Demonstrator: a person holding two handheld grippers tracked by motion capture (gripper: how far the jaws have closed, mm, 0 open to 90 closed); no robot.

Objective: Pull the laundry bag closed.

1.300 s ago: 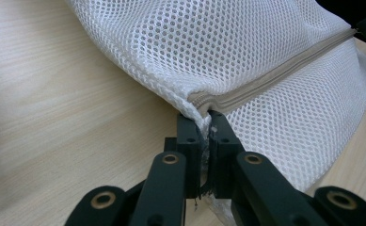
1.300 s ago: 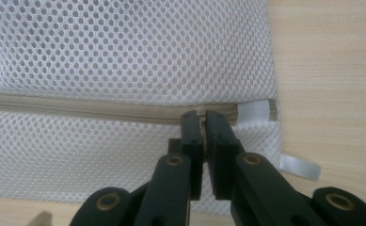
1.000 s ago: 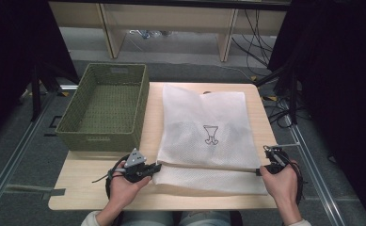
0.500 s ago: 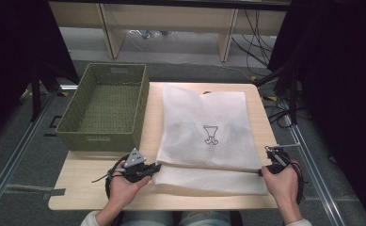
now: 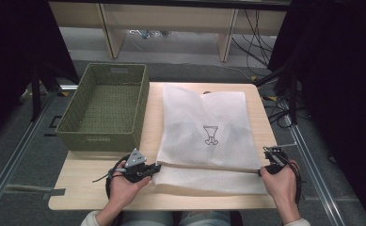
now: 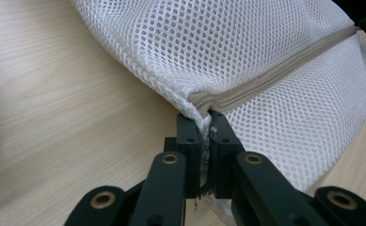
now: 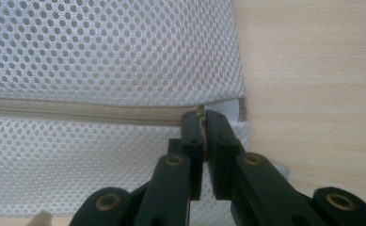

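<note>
A white mesh laundry bag [image 5: 204,134] lies flat on the wooden table [image 5: 77,188], just right of a green woven basket [image 5: 106,107]. The left gripper [image 5: 156,168] pinches the bag's near-left zipper corner; the right gripper [image 5: 260,170] pinches the zipper's opposite end.

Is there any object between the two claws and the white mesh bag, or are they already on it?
Nothing visible stands between. The left claw is shut on the mesh bag at the zipper's left end, and the right claw is shut on its right end.
</note>
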